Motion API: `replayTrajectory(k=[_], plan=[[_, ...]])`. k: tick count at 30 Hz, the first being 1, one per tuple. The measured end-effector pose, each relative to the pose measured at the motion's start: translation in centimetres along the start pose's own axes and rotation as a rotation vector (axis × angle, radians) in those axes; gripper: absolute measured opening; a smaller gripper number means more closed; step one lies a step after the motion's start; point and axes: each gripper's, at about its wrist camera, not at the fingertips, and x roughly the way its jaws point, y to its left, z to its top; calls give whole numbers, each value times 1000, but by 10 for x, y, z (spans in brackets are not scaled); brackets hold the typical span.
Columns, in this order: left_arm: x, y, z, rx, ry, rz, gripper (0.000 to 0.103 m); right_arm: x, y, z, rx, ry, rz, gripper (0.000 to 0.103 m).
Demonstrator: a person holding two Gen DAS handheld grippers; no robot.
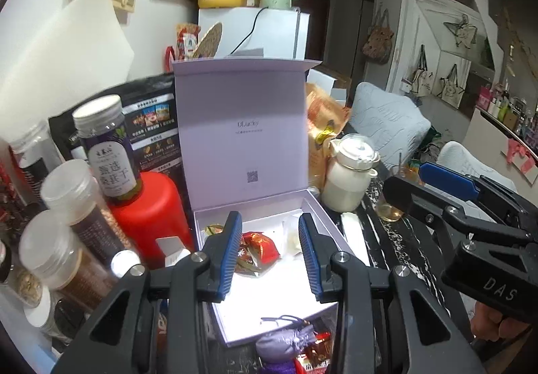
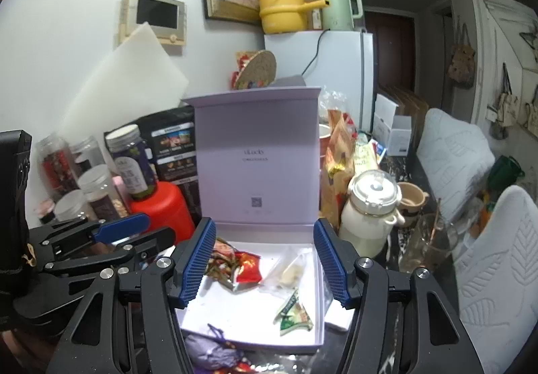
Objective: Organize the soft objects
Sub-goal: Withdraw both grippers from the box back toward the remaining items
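Purple pouch [image 2: 210, 352] lies on the counter just below the open box [image 2: 255, 323], under both empty jaws: left gripper [image 1: 270, 254] narrow, right gripper [image 2: 265, 261] wider.

Both wrist views are fisheye, with black corners and lines bowed hard toward the rim; the white fridge [image 2: 336, 71] and doorway curve visibly. Indoor light is soft and moderate, from above and in front. The white floor of the open lavender gift box [image 1: 269, 276] is blown out to glare in the left view and bright in the right [image 2: 248, 300]. A plastic jar cap [image 1: 125, 262] flares white. The far hallway is dim. Near the lower edge the purple pouch [image 1: 285, 343] and black gripper frames go soft and shadowed.
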Motion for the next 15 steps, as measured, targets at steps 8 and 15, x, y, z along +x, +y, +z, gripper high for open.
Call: replayTrajectory(k=[8,15], plan=[[-35,-7,-18,7,-44,13,34,-42,10,-14,4,-29,-13,61],[-55,-5,-42,-6,-48,15,34,-68,17,-33,21,-39,-22,63]])
